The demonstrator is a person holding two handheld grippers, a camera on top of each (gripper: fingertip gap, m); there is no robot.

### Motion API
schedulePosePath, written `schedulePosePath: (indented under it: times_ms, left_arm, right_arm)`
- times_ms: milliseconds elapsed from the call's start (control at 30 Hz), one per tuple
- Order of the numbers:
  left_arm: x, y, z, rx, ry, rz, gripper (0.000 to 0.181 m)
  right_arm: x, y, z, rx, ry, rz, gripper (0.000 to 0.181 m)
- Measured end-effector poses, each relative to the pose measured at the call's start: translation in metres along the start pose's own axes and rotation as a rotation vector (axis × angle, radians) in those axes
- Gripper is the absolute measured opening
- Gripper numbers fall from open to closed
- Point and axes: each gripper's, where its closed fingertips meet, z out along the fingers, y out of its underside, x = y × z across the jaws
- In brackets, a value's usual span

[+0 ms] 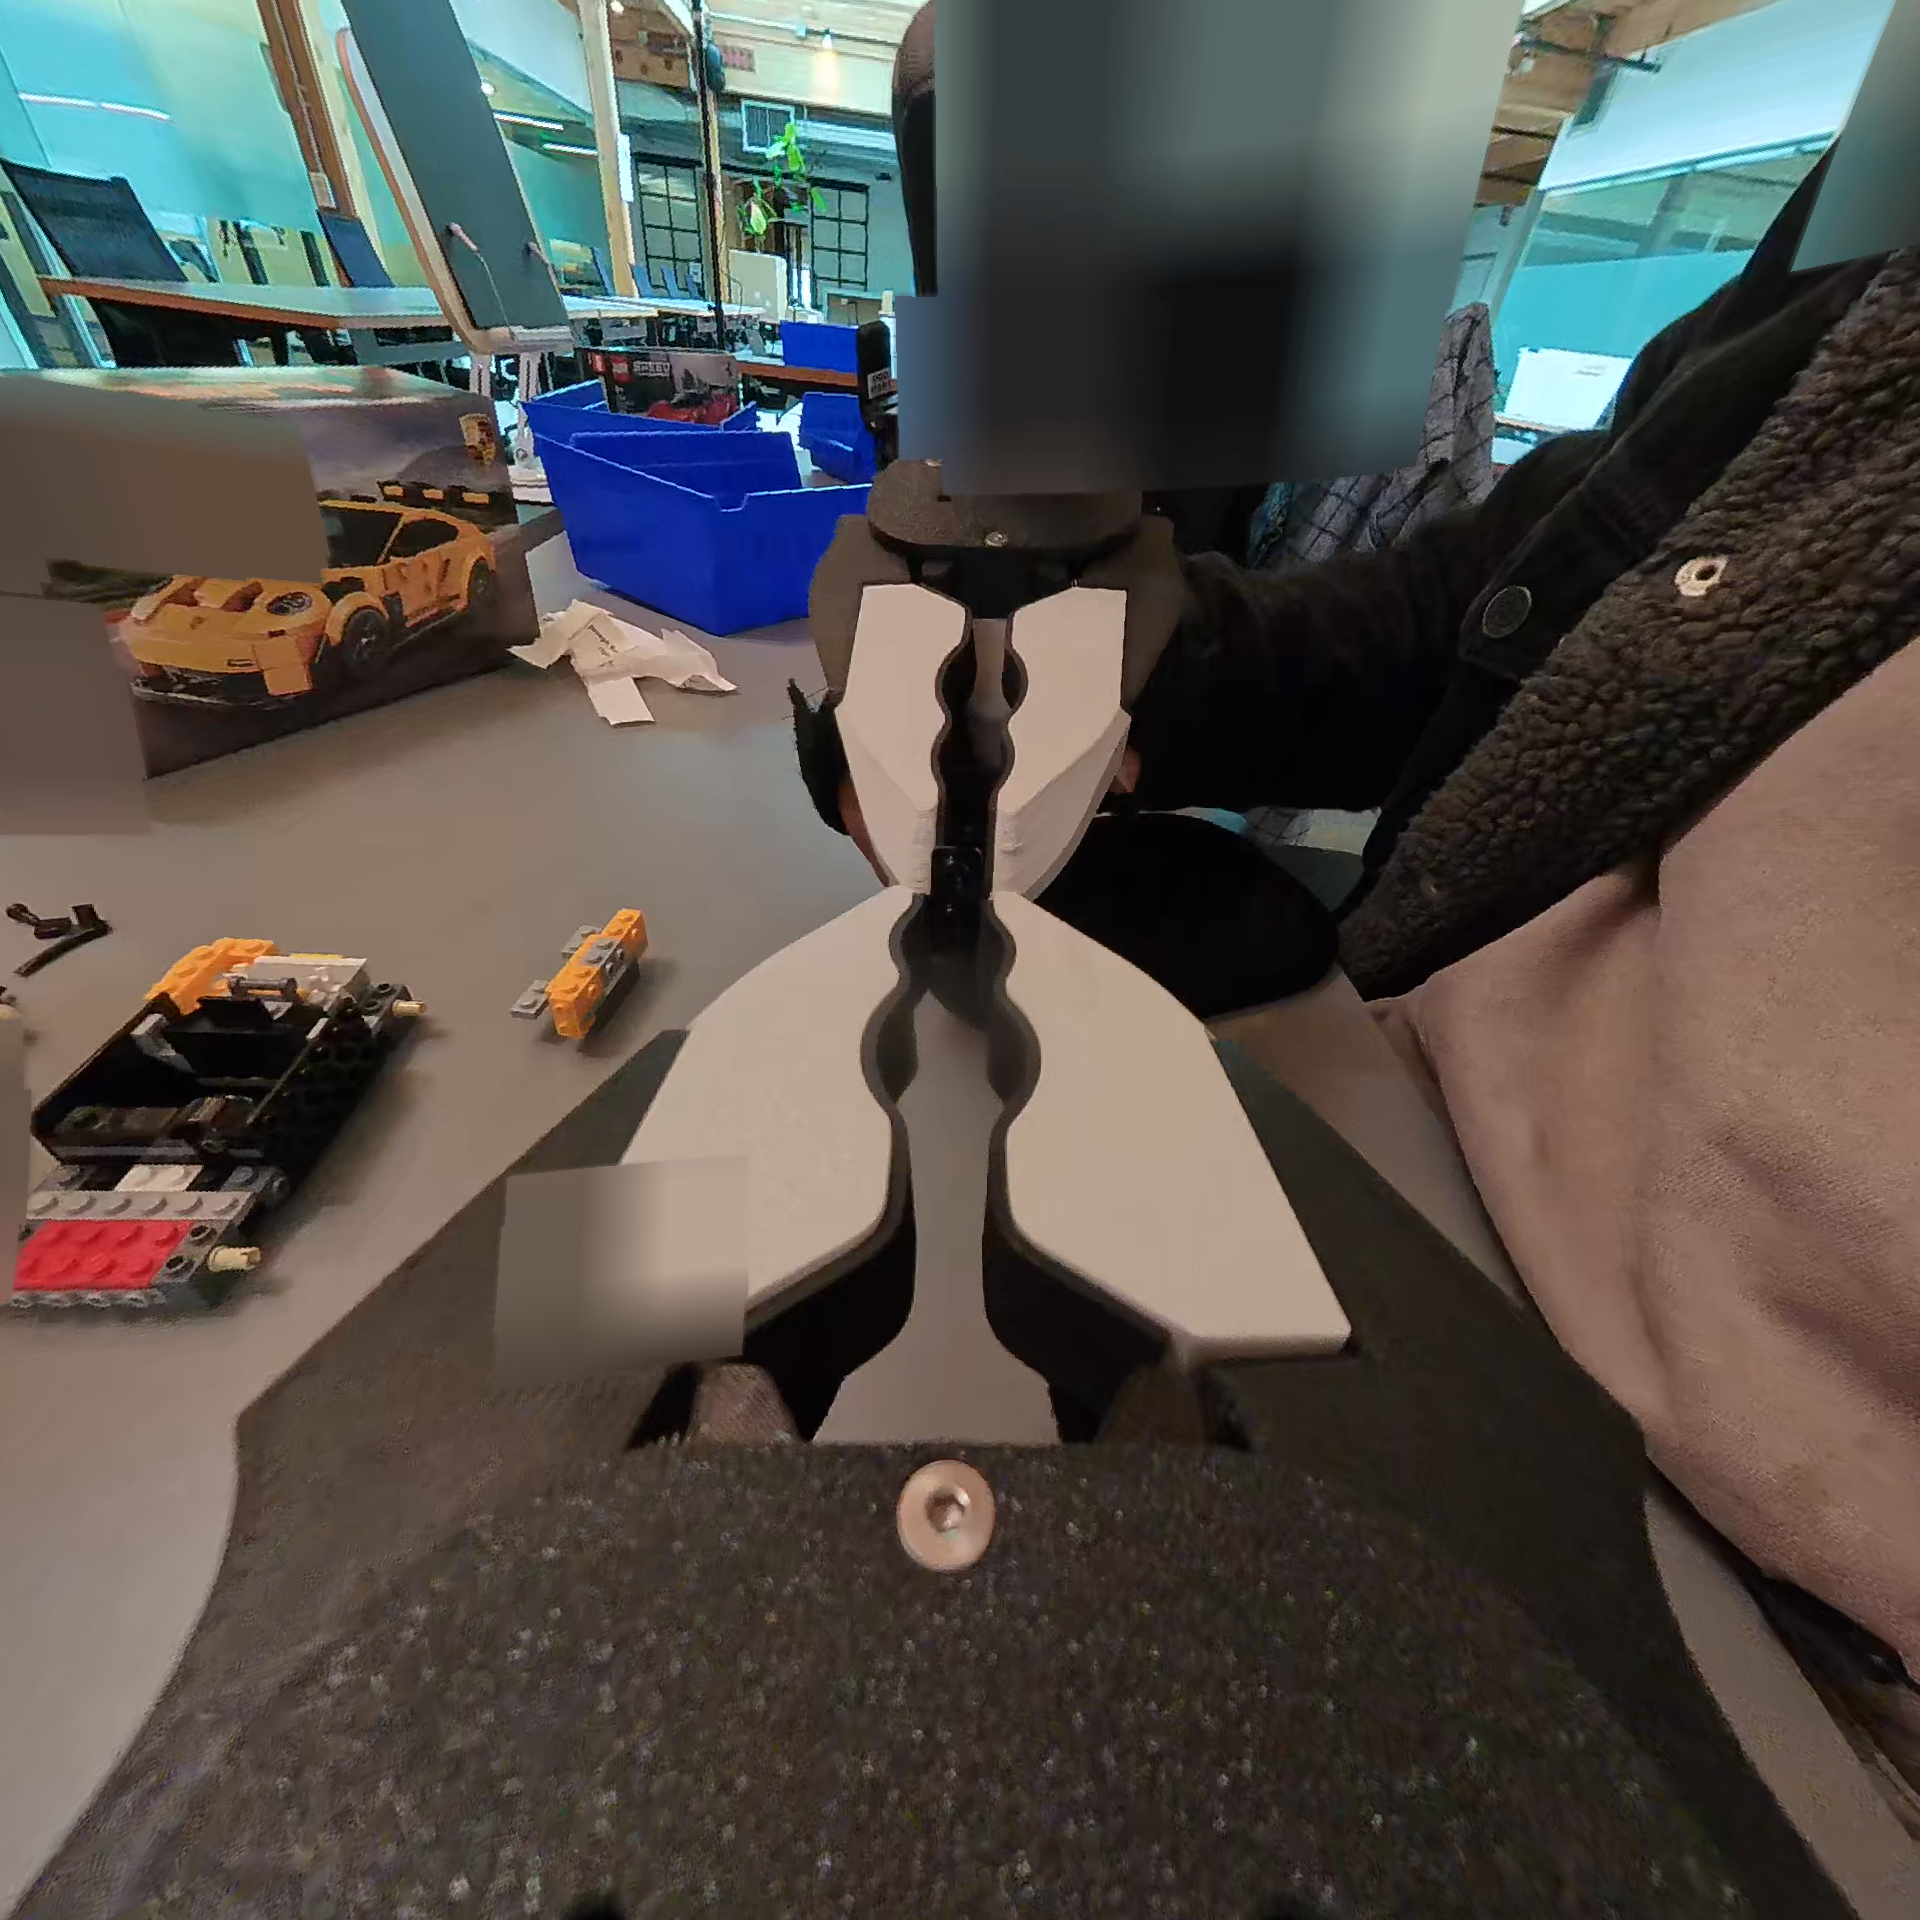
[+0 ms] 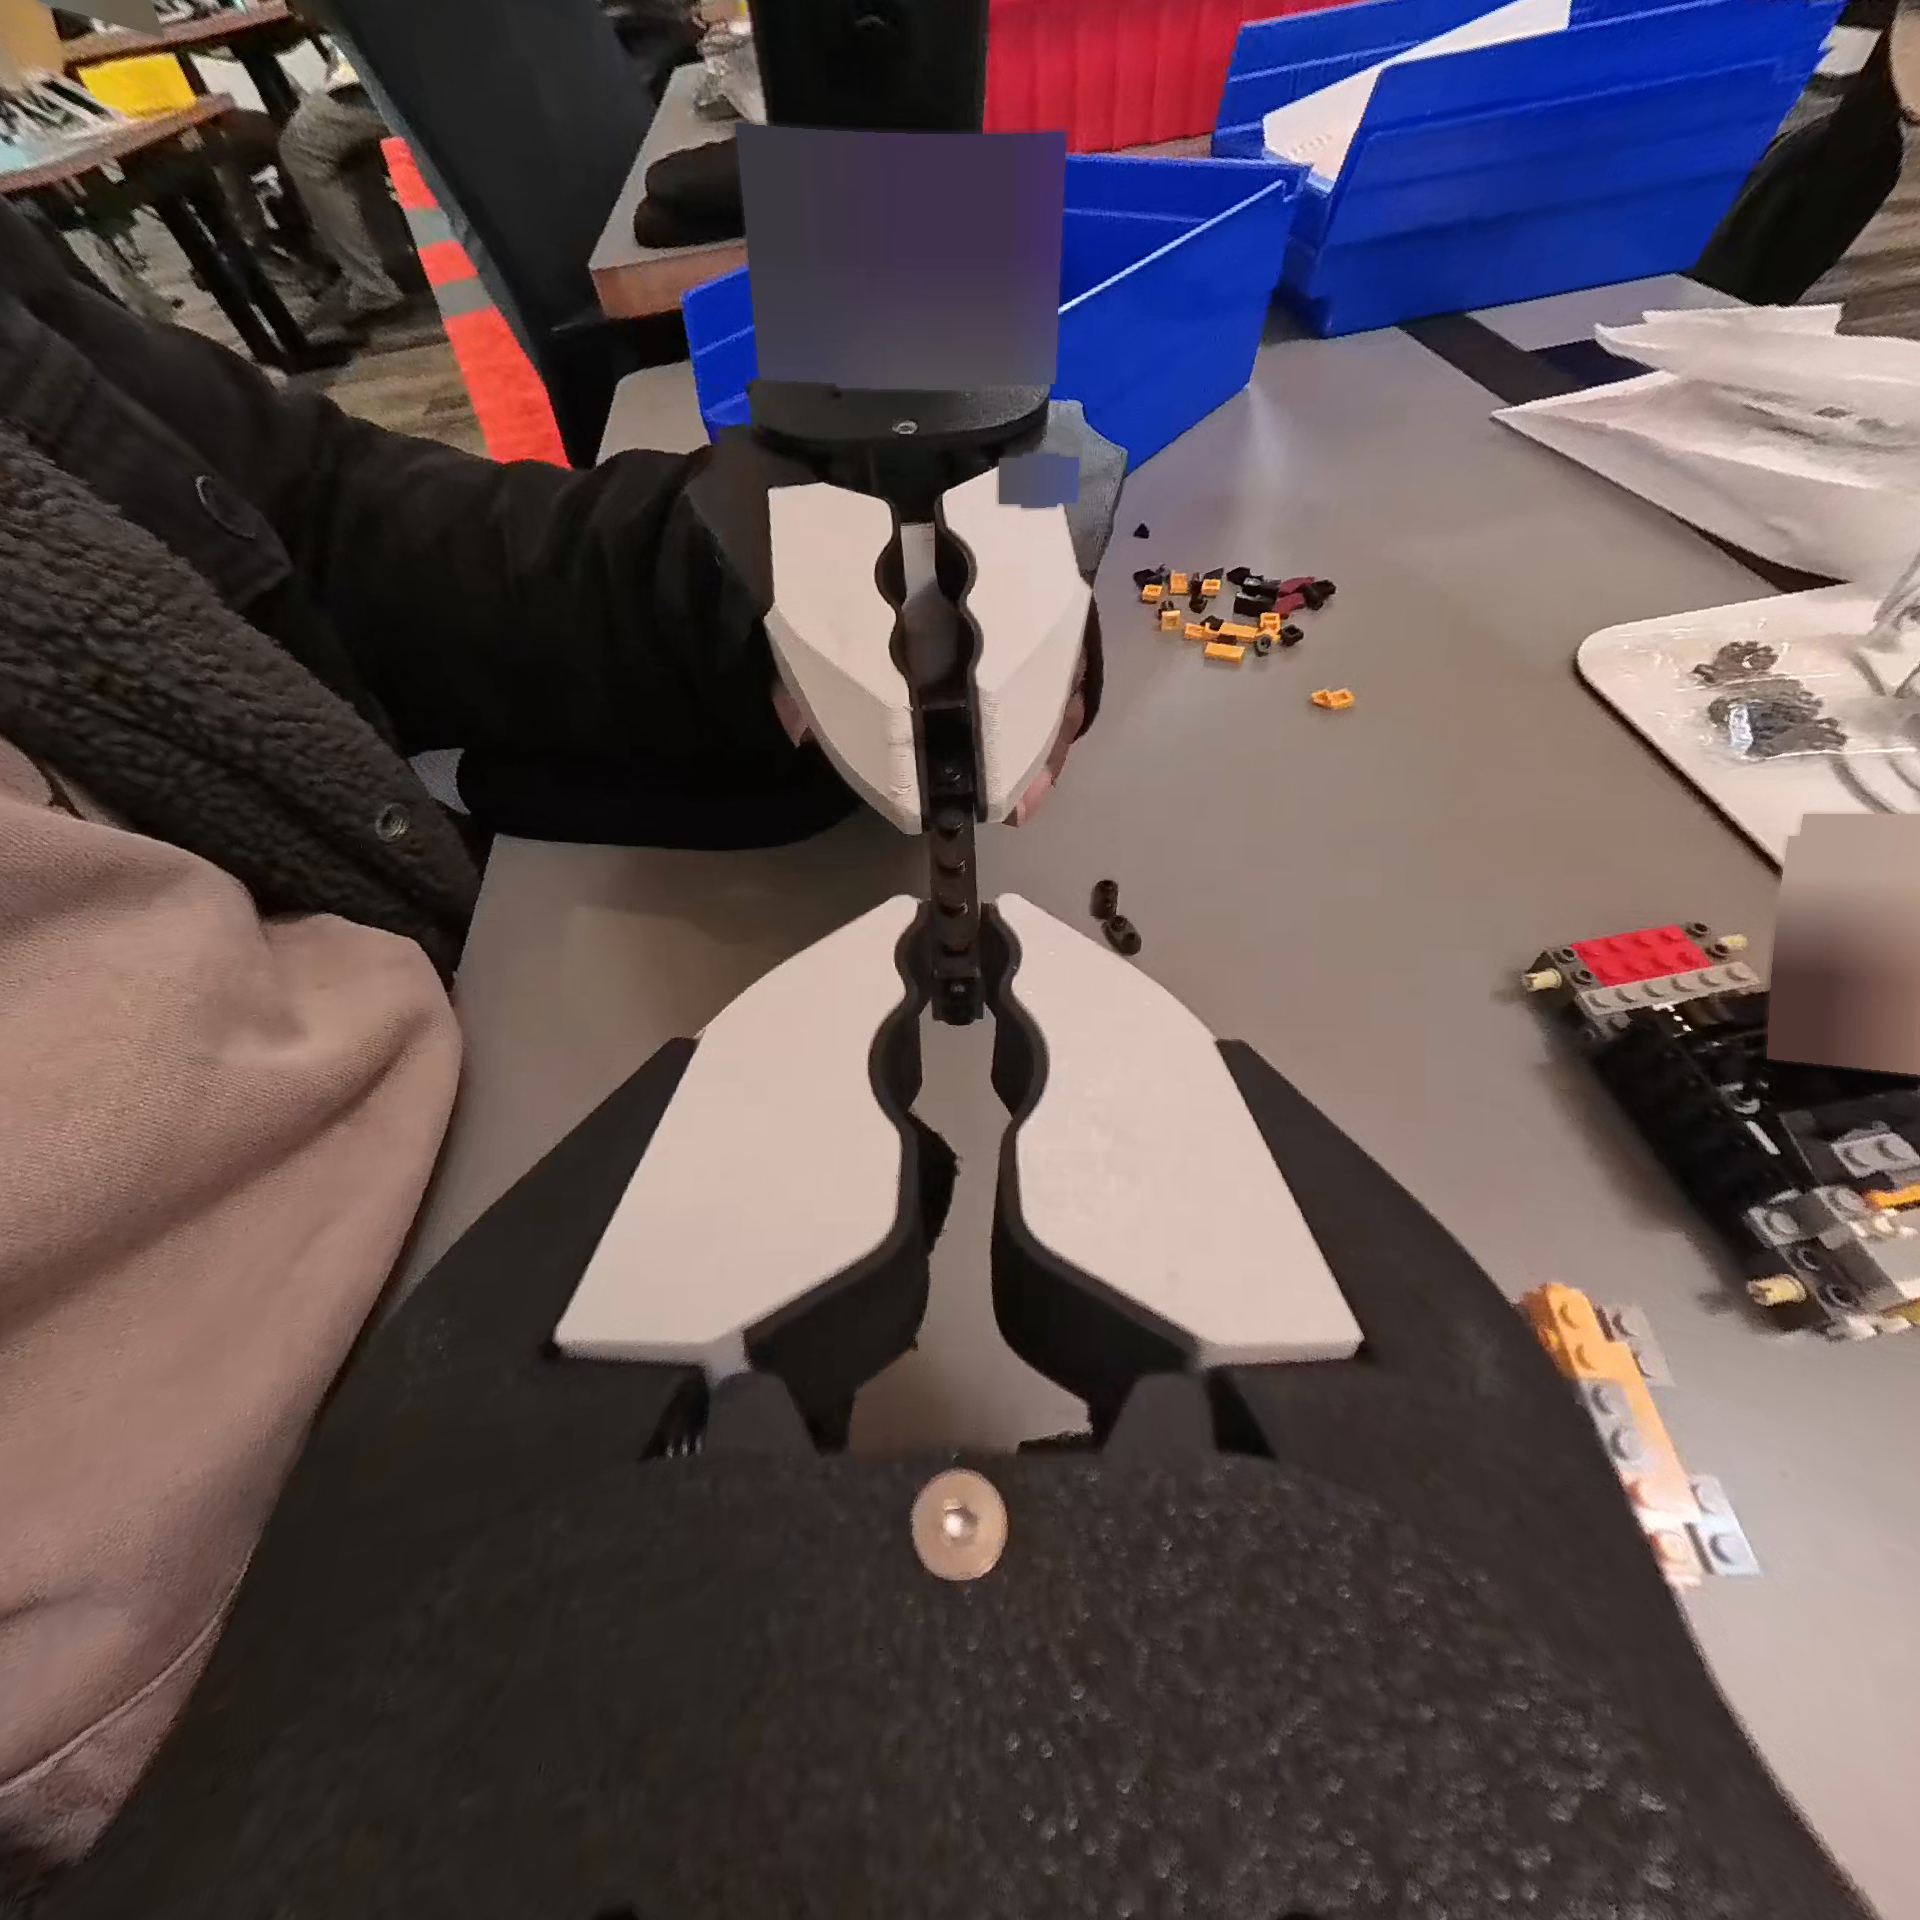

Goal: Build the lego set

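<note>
A long black studded lego strip [image 2: 951, 862] hangs in the air between my two grippers, which face each other tip to tip above the grey table [image 2: 1351, 831]. My right gripper [image 2: 956, 935] is shut on its near end. My left gripper [image 1: 951, 925] is shut on the other end; the strip [image 1: 956, 883] shows there only as a short dark piece. The half-built black car chassis with a red plate [image 1: 197, 1101] lies on the table left of the left gripper and also shows in the right wrist view [image 2: 1714, 1091]. A small orange and grey sub-assembly [image 1: 587, 977] lies beside it.
A pile of small orange and black pieces [image 2: 1226, 608] and two black bits [image 2: 1117, 914] lie on the table. Blue bins [image 2: 1507, 177], the set's box [image 1: 312, 582], torn paper bags [image 1: 623, 655] and a white tray with bagged parts [image 2: 1766, 717] stand around. The person's sleeves are close by. Only a small space, under 4 cm, lies between the two pairs of fingers.
</note>
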Motion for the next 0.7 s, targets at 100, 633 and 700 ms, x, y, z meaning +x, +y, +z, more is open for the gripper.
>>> schedulePosePath:
  times_ms: [100, 633, 700]
  left_arm:
    - [-0.005, -0.001, -0.001, 0.013, -0.014, -0.032, 0.009]
    - [-0.057, 0.002, -0.018, 0.055, -0.258, -0.209, 0.007]
    - [-0.062, 0.004, -0.021, 0.06, -0.273, -0.261, 0.006]
  right_arm:
    - [0.004, -0.002, 0.001, 0.021, 0.024, -0.01, 0.008]
    - [0.045, 0.006, 0.001, 0.159, 0.126, 0.169, 0.008]
    - [0.048, 0.008, -0.002, 0.176, 0.088, 0.256, 0.008]
